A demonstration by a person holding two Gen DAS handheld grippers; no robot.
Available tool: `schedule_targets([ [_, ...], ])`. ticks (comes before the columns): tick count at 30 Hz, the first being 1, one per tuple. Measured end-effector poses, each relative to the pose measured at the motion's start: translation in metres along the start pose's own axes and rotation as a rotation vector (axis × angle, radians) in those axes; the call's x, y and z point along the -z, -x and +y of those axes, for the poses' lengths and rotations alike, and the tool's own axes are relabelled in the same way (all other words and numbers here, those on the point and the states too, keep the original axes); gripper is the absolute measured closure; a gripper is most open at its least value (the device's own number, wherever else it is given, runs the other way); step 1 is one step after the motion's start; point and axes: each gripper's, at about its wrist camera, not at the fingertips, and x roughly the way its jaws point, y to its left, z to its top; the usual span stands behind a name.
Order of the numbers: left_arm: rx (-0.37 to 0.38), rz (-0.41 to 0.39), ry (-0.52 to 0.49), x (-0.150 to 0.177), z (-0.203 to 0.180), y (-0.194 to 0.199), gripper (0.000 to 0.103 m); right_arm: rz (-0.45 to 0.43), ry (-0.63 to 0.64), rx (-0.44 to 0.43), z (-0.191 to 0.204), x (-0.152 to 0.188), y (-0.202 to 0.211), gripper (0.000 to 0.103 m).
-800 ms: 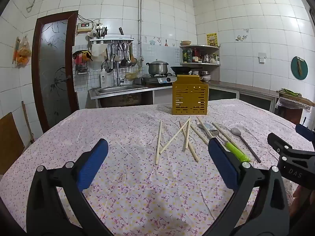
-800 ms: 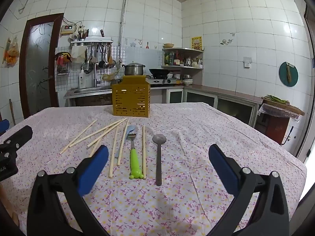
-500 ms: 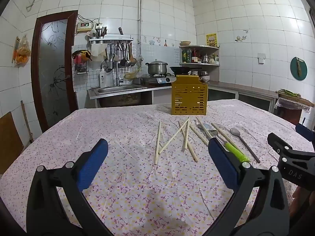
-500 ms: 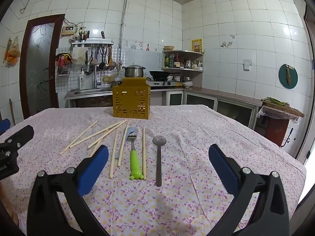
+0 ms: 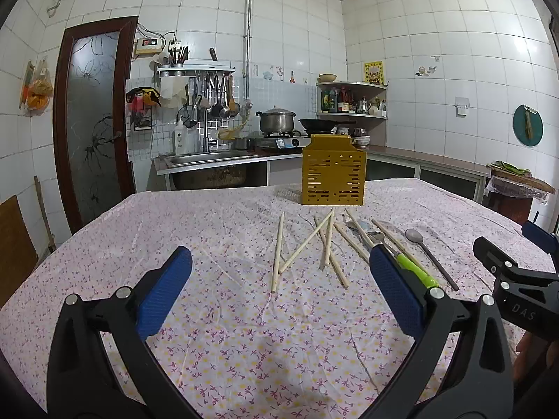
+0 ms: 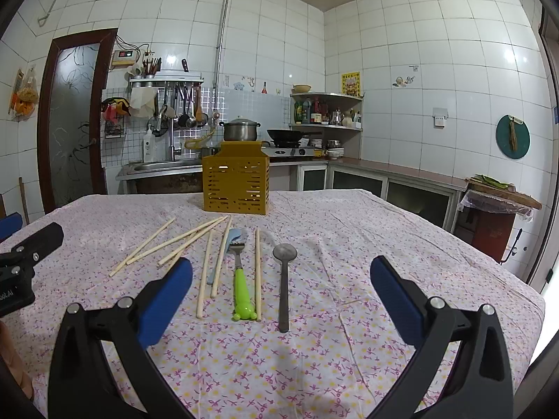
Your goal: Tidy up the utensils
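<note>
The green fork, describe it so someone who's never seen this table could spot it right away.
Find the yellow holder standing on the flowered tablecloth. In front of it lie loose chopsticks and a grey spoon. The fork lies among them, the only piece with a bright green handle.

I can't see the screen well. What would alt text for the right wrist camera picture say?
An open gripper with blue pads hovers over a table with a flowered cloth, holding nothing. Ahead lie loose chopsticks, a green-handled fork and a metal spoon, with a yellow slotted holder standing behind them. A tiled kitchen fills the background.
</note>
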Motion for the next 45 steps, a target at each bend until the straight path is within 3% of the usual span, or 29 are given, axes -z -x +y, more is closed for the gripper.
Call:
schedule_targets([
  [45,-0.005,-0.013,-0.006,-0.0017,-0.0002,0.0036,0.005,-0.006,0.006,0.005,0.0031,0.0014,0.0006,0.004],
])
